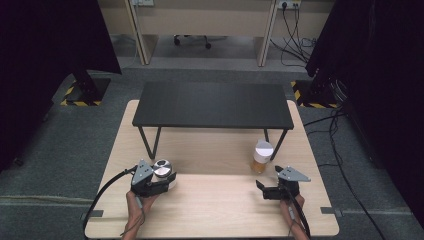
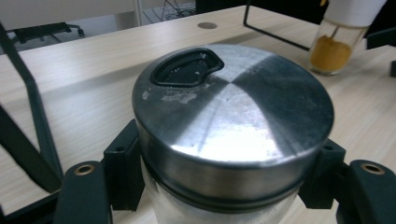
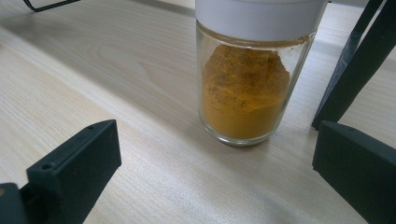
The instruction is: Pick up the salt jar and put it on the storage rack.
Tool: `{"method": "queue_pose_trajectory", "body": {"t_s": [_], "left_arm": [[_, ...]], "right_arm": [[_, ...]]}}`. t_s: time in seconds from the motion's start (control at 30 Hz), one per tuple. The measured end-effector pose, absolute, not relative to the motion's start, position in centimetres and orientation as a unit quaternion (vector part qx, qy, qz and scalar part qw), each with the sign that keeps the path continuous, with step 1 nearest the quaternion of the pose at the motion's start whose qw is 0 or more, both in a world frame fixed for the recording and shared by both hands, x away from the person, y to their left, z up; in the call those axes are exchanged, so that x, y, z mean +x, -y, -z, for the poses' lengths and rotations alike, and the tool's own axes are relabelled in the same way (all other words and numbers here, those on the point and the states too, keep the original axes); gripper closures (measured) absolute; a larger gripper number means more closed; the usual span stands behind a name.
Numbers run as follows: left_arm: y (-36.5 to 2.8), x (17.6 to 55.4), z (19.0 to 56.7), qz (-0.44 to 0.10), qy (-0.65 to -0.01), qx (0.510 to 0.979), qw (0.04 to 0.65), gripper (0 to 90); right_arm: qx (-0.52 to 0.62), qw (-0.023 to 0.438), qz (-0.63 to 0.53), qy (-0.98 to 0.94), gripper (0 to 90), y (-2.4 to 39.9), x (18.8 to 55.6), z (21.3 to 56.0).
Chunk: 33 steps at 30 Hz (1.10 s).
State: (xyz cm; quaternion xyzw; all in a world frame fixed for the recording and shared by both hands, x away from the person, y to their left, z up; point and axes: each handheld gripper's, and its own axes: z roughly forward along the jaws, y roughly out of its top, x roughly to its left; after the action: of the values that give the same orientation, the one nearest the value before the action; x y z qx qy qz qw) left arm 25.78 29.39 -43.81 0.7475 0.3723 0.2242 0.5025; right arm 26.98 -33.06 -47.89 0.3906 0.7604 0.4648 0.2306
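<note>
From the high view, your left gripper [image 1: 159, 181] sits at the near left of the wooden table [image 1: 210, 210], its 2 jaws closed around the metal-lidded jar [image 1: 163, 170], which stands on the tabletop just in front of the black shelf [image 1: 212, 105]. Your right gripper [image 1: 270, 181] rests near the spice jar [image 1: 262, 157], which stands beside the shelf's right leg; the jaws point toward it but stay apart from it.

In the left gripper view, the brushed steel lid [image 2: 233, 112] bulges between both pads, which press the jar just below the lid rim, probably so the wider lid stops it slipping down when lifted. The spice jar [image 2: 338, 42] stands farther off.

In the right gripper view, your jaws stand wide apart and empty, framing the glass spice jar [image 3: 245, 88] with its orange powder and white cap; the wide spread looks meant to clear its body
</note>
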Motion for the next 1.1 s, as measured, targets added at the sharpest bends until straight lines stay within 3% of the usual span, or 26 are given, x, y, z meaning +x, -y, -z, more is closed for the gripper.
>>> {"method": "queue_pose_trajectory", "body": {"t_s": [0.47,1.1], "left_arm": [[-29.6,26.8,38.9,-0.206,-0.374,0.745,0.513,31.3],[-30.7,30.0,28.3,-0.190,-0.368,0.736,0.535,31.2]], "right_arm": [[0.391,0.230,-0.466,-0.760,1.1,33.1,27.0,47.9],[0.392,0.229,-0.466,-0.759,1.0,33.1,27.0,47.9]]}}
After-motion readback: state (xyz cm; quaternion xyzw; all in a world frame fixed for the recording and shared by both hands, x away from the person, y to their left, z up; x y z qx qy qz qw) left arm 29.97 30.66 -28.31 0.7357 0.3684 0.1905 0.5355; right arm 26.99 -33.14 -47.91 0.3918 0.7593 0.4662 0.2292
